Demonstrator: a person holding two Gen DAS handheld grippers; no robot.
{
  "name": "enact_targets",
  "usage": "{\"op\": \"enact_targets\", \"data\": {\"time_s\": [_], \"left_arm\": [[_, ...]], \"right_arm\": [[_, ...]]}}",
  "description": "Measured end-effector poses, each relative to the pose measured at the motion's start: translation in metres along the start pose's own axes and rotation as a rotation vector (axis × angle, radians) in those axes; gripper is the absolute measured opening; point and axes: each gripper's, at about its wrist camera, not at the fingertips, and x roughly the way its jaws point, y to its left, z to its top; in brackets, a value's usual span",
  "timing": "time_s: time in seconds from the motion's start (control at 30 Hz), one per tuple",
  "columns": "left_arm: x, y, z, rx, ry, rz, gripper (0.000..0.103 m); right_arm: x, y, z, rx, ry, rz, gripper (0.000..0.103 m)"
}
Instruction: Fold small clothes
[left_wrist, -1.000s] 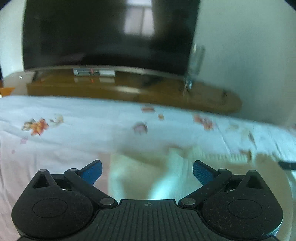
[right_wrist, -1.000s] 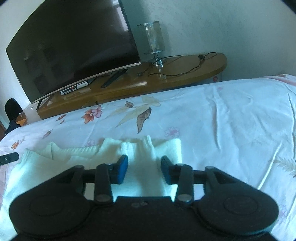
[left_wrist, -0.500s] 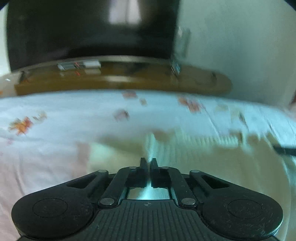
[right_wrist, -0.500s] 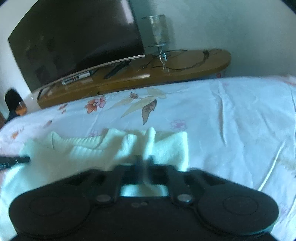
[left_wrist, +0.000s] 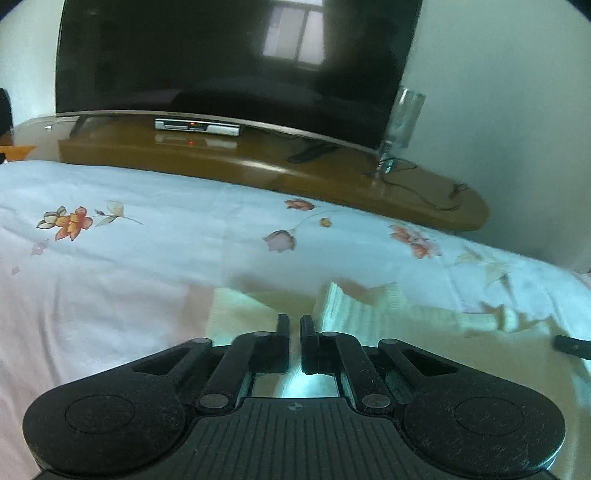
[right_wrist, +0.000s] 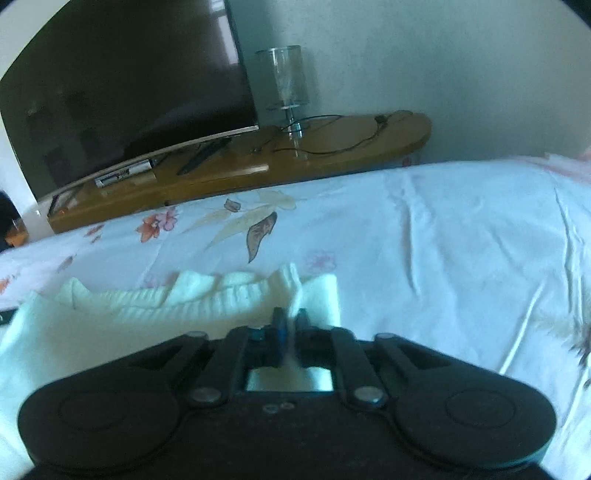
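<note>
Bedroom setup, pretty dim: a bed (left_wrist: 129, 288) with a white flowery sheet fills most of both views, and behind it a long wooden TV stand (right_wrist: 332, 155) runs along the wall with a big dark TV (left_wrist: 229, 62) on it, a small silver box (left_wrist: 197, 126) under the screen, and a glass lamp (right_wrist: 286, 85) with its cable trailing across the wood. Lying flat on the sheet is the thing being folded, a small cream knit sweater (right_wrist: 155, 299) with a ribbed edge, right in front of both cameras. Left gripper (left_wrist: 294, 325) has its jaws drawn together with only a thin slit between them, sitting low over the sweater's pale fabric; looks like it's pinched a bit of cloth, though the fabric in the slit is hard to make out. Right gripper (right_wrist: 290, 319) is clamped on a raised fold of the knit near the sweater's right edge, where the cloth stands up between the blue pads; its jaws have just been opening a little, but the knit is in there between them. A dark tip of the other gripper pokes in at the edge of each view.
</note>
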Motion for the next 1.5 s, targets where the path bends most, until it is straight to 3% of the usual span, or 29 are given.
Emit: {"op": "enact_targets", "data": {"time_s": [0.03, 0.07, 0.1, 0.13, 0.17, 0.23, 0.37, 0.47, 0.53, 0.57, 0.67, 0.7, 0.73, 0.9, 0.97, 1.03, 1.17, 1.2, 1.27, 1.37, 1.4, 1.43, 1.5], "left_arm": [[-0.001, 0.0, 0.001, 0.007, 0.011, -0.016, 0.004], [0.0, -0.001, 0.002, 0.019, 0.024, -0.017, 0.011], [0.001, -0.002, 0.002, 0.033, 0.035, -0.008, 0.04], [0.0, -0.004, 0.002, 0.045, 0.04, 0.007, 0.064], [-0.003, -0.006, 0.002, 0.059, 0.025, 0.021, 0.102], [-0.014, -0.01, 0.0, 0.083, -0.047, 0.017, 0.103], [-0.007, -0.015, 0.002, 0.1, 0.018, -0.018, 0.103], [-0.007, -0.018, -0.002, 0.102, 0.024, -0.055, 0.102], [-0.004, -0.02, -0.003, 0.113, 0.04, -0.065, 0.067], [0.001, -0.019, -0.003, 0.104, 0.078, -0.08, 0.044], [0.005, -0.021, -0.007, 0.109, 0.087, -0.085, 0.034], [0.004, -0.023, -0.008, 0.127, 0.087, -0.081, 0.011], [0.004, -0.024, -0.009, 0.141, 0.084, -0.069, 0.006], [-0.006, -0.018, -0.004, 0.091, 0.002, -0.024, 0.003], [-0.009, -0.017, -0.001, 0.089, -0.033, -0.012, 0.003], [-0.008, -0.014, 0.001, 0.075, -0.034, -0.002, 0.003], [-0.008, -0.006, 0.003, 0.044, -0.066, 0.032, 0.003], [-0.007, -0.002, 0.005, 0.028, -0.079, 0.051, 0.002], [0.002, 0.006, 0.004, 0.005, -0.057, 0.083, 0.002], [0.008, 0.003, -0.005, 0.049, -0.003, 0.074, 0.003], [0.004, 0.002, -0.007, 0.047, -0.015, 0.07, 0.003], [-0.001, 0.002, -0.008, 0.042, -0.022, 0.072, 0.003], [-0.009, -0.002, -0.008, 0.046, -0.007, 0.077, 0.003]], "right_arm": [[-0.002, -0.002, 0.002, 0.009, 0.003, 0.022, 0.045], [-0.004, -0.002, 0.004, 0.013, 0.005, 0.046, 0.054], [-0.006, -0.002, 0.005, 0.008, 0.001, 0.062, 0.063], [-0.009, 0.0, 0.005, -0.01, -0.003, 0.065, 0.063], [-0.009, 0.002, 0.006, -0.024, 0.005, 0.067, 0.063], [-0.01, 0.006, 0.005, -0.039, 0.01, 0.071, 0.059], [-0.014, 0.008, 0.004, -0.045, 0.009, 0.047, 0.06], [-0.014, 0.011, 0.0, -0.059, 0.027, 0.053, 0.059], [-0.015, 0.011, -0.002, -0.065, 0.029, 0.056, 0.059], [-0.016, 0.011, -0.003, -0.067, 0.029, 0.058, 0.059], [-0.016, 0.009, -0.002, -0.06, 0.029, 0.062, 0.059], [-0.016, 0.008, -0.002, -0.059, 0.028, 0.06, 0.059], [-0.016, 0.007, -0.002, -0.058, 0.028, 0.056, 0.058], [-0.012, 0.006, -0.002, -0.059, 0.03, 0.031, 0.058], [-0.009, 0.01, -0.002, -0.078, 0.046, 0.037, 0.041], [-0.008, 0.017, -0.003, -0.104, 0.053, 0.053, 0.011], [-0.017, 0.028, 0.003, -0.138, -0.006, 0.056, 0.008], [-0.021, 0.029, 0.006, -0.145, -0.043, 0.041, 0.004], [-0.019, 0.029, 0.009, -0.152, -0.077, -0.014, 0.004], [0.001, 0.022, 0.002, -0.138, 0.025, -0.036, 0.005], [0.0, 0.022, -0.001, -0.145, 0.022, -0.042, 0.01], [-0.003, 0.023, -0.002, -0.136, 0.017, -0.053, 0.026], [-0.012, 0.022, -0.001, -0.115, -0.005, -0.063, 0.047]]}}
